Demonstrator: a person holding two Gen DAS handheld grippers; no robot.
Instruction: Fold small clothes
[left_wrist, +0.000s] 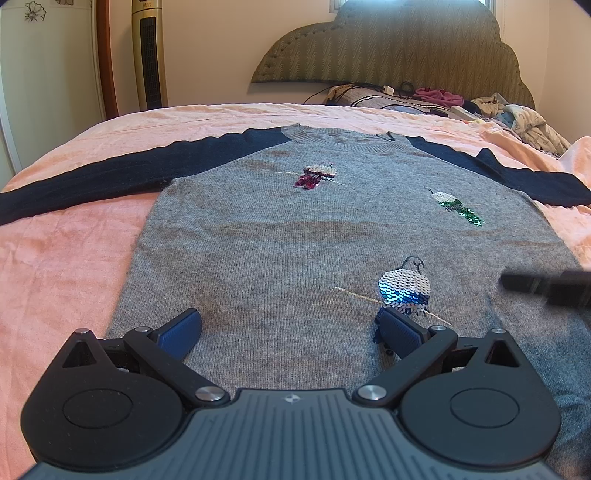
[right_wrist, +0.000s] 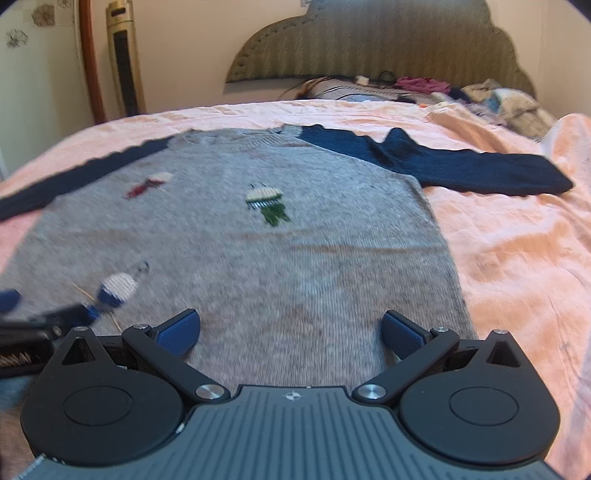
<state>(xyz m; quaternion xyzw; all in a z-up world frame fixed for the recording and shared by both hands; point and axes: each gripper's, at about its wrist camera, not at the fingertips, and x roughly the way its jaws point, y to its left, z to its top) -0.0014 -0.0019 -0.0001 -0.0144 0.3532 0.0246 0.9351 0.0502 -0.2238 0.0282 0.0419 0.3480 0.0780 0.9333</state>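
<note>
Nearest thing in the left wrist view is the left gripper (left_wrist: 290, 328), fingers spread wide with nothing between them, hovering over the hem end of the sweater (left_wrist: 295, 236). Its blue pads (left_wrist: 181, 330) sit at about 7 and 5 o'clock of the frame, and the 5 o'clock one is right up against the blue sequin bird (left_wrist: 404, 290), partly covering its lower edge. Can't tell if the pads actually touch the knit.

Same deal on the other side: the right gripper (right_wrist: 290, 328) is also wide open and holding nothing, over the sweater's lower right part near the side edge. That view is motion-blurred, so details are mushy. The left gripper's finger pokes in at 9 o'clock there, and a dark blurred bit of the right one shows at 3 o'clock in the left view.

The sweater lies flat, front up, on the pink bedspread (left_wrist: 66, 258), grey body with navy sleeves (left_wrist: 110, 173) stretched out toward 9 and 3 o'clock, neckline at the far end. Further up the chest there's a green sequin bird (left_wrist: 458, 206) and a red sequin bird (left_wrist: 317, 175).

Way back at 12 to 1 o'clock: a pile of clothes and cables (left_wrist: 424, 99) against the padded headboard (left_wrist: 399, 48), and a tower fan (left_wrist: 149, 55) at 11 o'clock.
</note>
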